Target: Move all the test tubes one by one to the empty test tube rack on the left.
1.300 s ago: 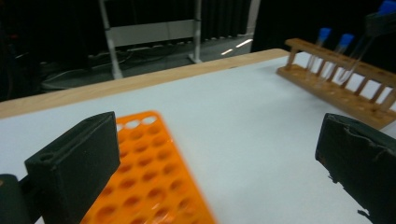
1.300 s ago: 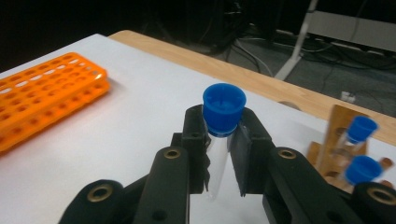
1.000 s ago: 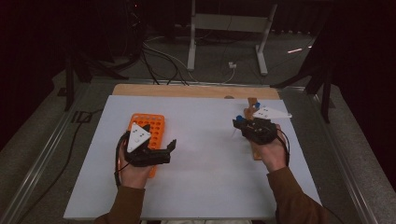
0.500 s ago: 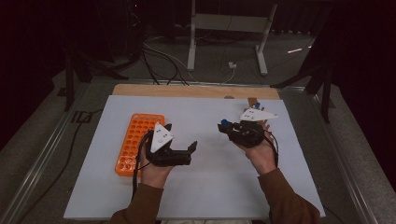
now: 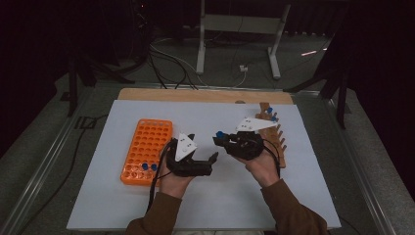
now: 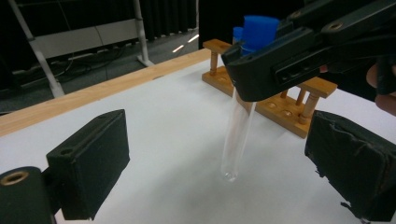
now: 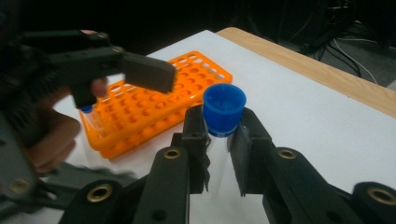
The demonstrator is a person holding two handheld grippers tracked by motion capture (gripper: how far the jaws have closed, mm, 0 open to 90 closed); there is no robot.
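High view: we see the right hand-held gripper (image 5: pixel 221 139) near the middle of the counter (image 5: pixel 215 210), clamped on a blue-capped test tube (image 5: pixel 219 134). The left hand-held gripper (image 5: pixel 211 159) sits just beside it, jaws spread, holding nothing. The orange rack (image 5: pixel 147 149) lies toward the counter's left edge with two blue caps in its near row; the wooden rack (image 5: pixel 275 137) toward the right edge carries a couple more capped tubes. We judge the transfer from wooden to orange rack is partly done: two in, one in transit, some left.

Left gripper view: own jaws are wide apart and empty; the clear tube hangs upright between them, its tip off the counter, gripped just under the cap by the other gripper.

Right gripper view: jaws are closed on the tube below its blue cap, with the orange rack beyond.

No brands, labels or writing are legible anywhere.
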